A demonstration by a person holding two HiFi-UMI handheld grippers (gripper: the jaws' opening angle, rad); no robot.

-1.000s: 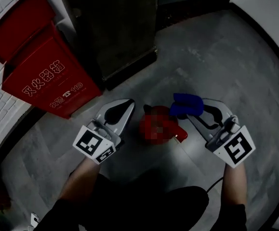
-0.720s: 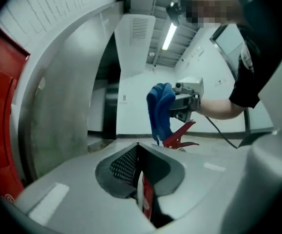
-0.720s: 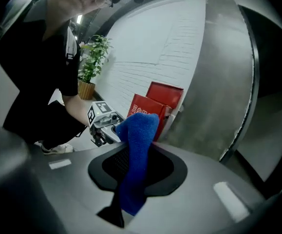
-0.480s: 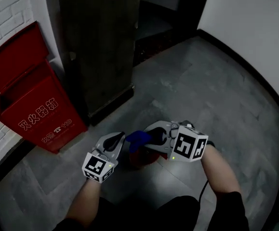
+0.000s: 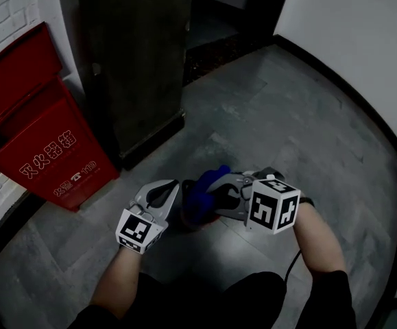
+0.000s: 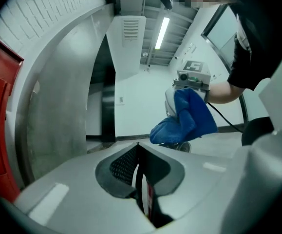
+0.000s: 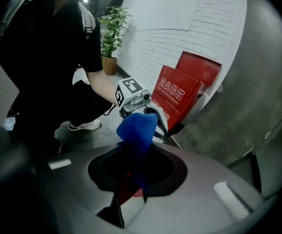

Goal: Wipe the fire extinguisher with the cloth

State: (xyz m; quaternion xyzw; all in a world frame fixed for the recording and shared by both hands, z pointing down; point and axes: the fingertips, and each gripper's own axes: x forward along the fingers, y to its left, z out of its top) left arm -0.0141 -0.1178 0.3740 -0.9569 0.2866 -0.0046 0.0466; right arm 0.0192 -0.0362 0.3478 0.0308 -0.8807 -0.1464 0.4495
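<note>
Cloth poised over the fire extinguisher, right of the red box

The right tool [image 7: 140,155] is clamped on the blue cloth [image 7: 137,128]. The fire extinguisher [image 7: 126,193] stands on the floor just under it, to the right of the red box [image 5: 40,149] and nearer the person. The left tool [image 6: 137,147] sits on the side towards the red box, closed and gripping nothing I can see. The risk, as I judge it: a sideways wipe could tip the extinguisher (nothing steadies it), or the loosely bunched cloth could drag free.
</note>
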